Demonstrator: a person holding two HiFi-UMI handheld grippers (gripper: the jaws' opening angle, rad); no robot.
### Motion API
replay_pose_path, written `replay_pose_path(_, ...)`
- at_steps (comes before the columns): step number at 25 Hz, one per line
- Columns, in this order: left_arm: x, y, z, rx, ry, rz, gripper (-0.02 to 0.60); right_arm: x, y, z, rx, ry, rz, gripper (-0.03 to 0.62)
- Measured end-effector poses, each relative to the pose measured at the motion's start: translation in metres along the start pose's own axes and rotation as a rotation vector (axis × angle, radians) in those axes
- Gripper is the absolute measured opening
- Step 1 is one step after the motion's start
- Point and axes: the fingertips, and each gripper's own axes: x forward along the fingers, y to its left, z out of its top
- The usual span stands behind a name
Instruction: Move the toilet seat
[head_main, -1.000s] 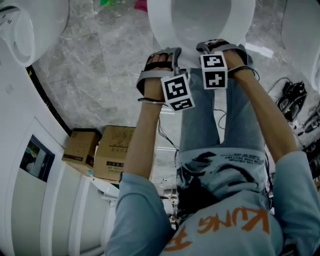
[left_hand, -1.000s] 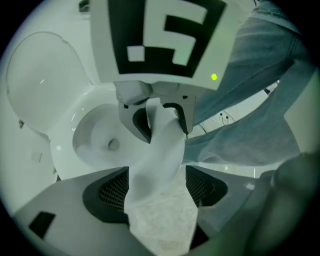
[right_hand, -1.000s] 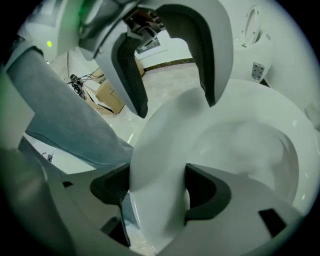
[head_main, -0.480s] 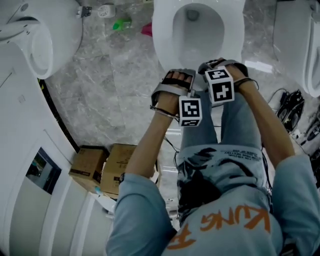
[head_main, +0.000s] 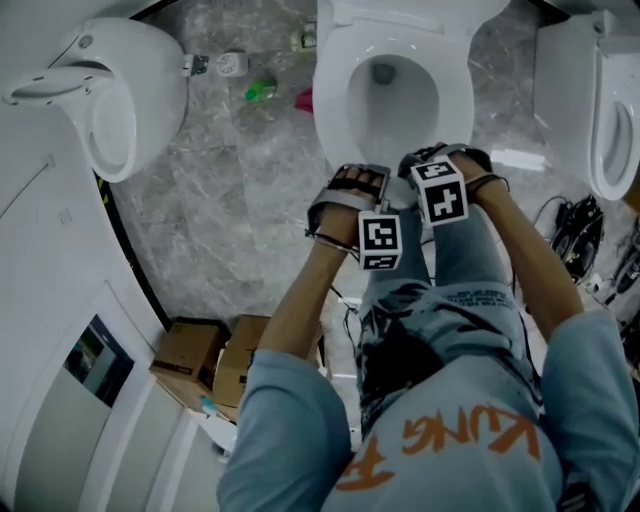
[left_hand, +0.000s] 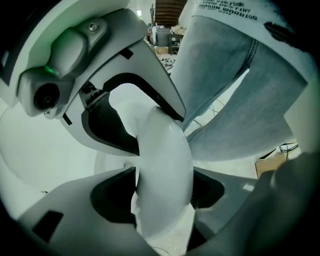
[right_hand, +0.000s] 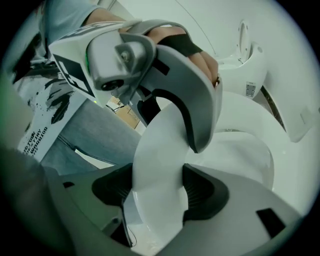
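The white toilet (head_main: 395, 75) stands at the top centre of the head view, its toilet seat (head_main: 333, 100) ringing the bowl. Both grippers hold the seat's front edge side by side. My left gripper (head_main: 355, 188) has the white seat (left_hand: 162, 160) between its dark pads (left_hand: 112, 197), which have just been closing and now press on it. My right gripper (head_main: 440, 162) clamps the same seat (right_hand: 157, 165), its jaws also having just been closing. Each gripper view shows the other gripper just above, on the seat.
A second white fixture (head_main: 110, 100) stands at the left and another toilet (head_main: 600, 110) at the right. Cardboard boxes (head_main: 215, 370) sit on the marble floor at lower left. A green bottle (head_main: 262, 90) lies beside the toilet, and cables (head_main: 580, 235) lie at the right.
Both grippers have risen together with the seat's front edge. The head view has swung, so the whole bowl and both neighbouring fixtures now show.
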Motion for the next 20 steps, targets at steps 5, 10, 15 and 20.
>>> replay_pose_path(5,-0.033,0.023,0.005,-0.03,0.0,0.005,0.275,-0.035,-0.001,0.006,0.014,-0.035,-0.093,0.304)
replay_pose_path(10,-0.07,0.057,0.016,-0.09,-0.022,0.055,0.272,-0.073,-0.008,0.009,0.052,-0.12,-0.263,0.3)
replay_pose_path(15,-0.1,0.09,0.02,-0.113,-0.033,0.117,0.272,-0.112,-0.016,0.012,0.069,-0.145,-0.403,0.269)
replay_pose_path(20,-0.129,0.12,0.026,-0.194,-0.025,0.173,0.272,-0.152,-0.018,0.011,0.069,-0.181,-0.493,0.231)
